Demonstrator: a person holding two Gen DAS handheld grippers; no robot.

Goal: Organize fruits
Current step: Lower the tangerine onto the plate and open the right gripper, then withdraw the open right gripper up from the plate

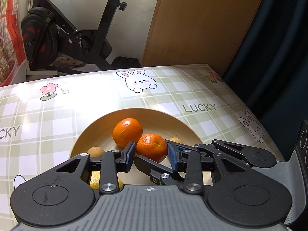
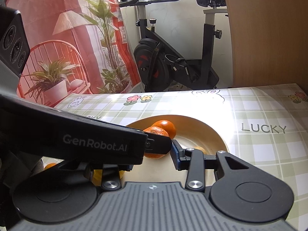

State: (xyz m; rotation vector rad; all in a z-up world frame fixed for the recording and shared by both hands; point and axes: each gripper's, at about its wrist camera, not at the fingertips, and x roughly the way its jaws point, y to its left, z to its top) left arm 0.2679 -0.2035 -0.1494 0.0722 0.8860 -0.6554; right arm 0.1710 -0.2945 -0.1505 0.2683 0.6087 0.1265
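behind the worktop (image 1: 57, 105) an exercise bike (image 1: 63, 38) is parked against a pale wall, with a wooden panel (image 1: 202, 23) at the far right corner. the worktop is covered with a green checked cloth printed with rabbits and flowers. a shallow cream plate (image 1: 173, 121) is set near the front edge, and two oranges are held in it: the far orange (image 1: 127, 131) and the near orange (image 1: 152, 147), touching each other. small tan fruits (image 1: 95, 152) are seen at the plate's left and right rims, and something yellow (image 1: 95, 180) is glimpsed under the left hand-held gripper (image 1: 151, 154).

the near orange is bracketed by the left hand-held gripper's blue pads (image 1: 130, 154); whether it is actually pinched or only straddled cannot be told. the right hand-held gripper (image 2: 152, 158) is crossed by the left one in its own view, its left finger is hidden, and its state cannot be told.

the likeliest trouble is a clash, since both tools are crowded over the same fruit. if the near orange is only lightly caught, it could be rolled off the low rim onto the cloth, or the far orange could be nudged away.
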